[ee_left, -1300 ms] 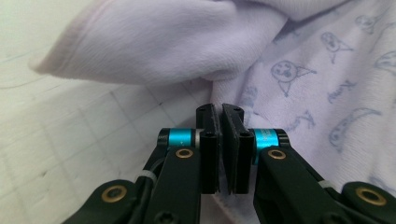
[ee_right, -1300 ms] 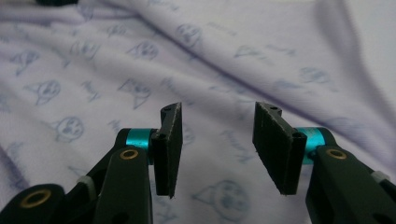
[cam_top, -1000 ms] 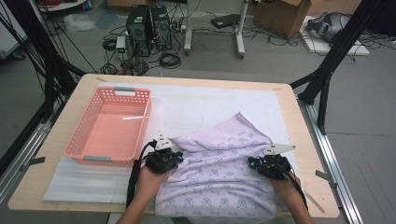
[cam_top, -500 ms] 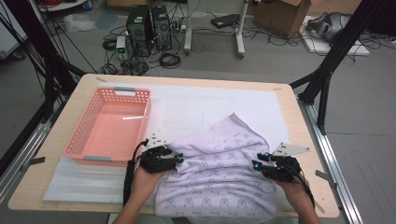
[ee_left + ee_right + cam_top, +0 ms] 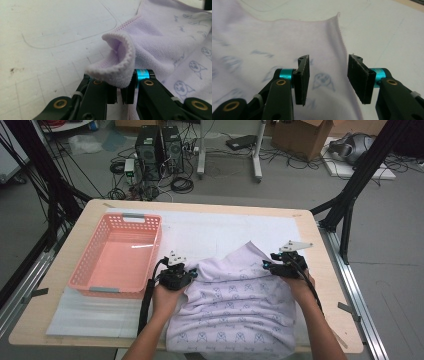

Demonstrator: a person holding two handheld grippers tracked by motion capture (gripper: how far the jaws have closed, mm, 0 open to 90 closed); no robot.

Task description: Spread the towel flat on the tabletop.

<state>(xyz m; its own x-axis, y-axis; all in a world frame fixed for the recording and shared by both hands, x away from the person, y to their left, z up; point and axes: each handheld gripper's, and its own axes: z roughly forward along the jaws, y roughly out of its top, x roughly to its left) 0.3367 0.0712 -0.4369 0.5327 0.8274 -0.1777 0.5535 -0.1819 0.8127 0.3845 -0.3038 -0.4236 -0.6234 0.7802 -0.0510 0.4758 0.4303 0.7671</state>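
A lilac towel (image 5: 235,302) printed with small blue figures lies crumpled on the near half of the table. My left gripper (image 5: 186,276) is at the towel's left edge, shut on a curled fold of its hem (image 5: 117,65). My right gripper (image 5: 266,265) hovers at the towel's right edge with its jaws open. Between and beneath its pads (image 5: 303,75) lie the towel (image 5: 274,50) and its stitched hem (image 5: 342,45), ungripped.
A pink plastic basket (image 5: 82,282) stands on the left of the table, beside my left hand. A white mat (image 5: 220,230) covers the tabletop under the towel. Computer towers and cables sit on the floor beyond the far edge.
The right gripper has moved up and inward along the towel's right edge. The left gripper has shifted slightly right and forward, holding the hem. The towel has bunched a little.
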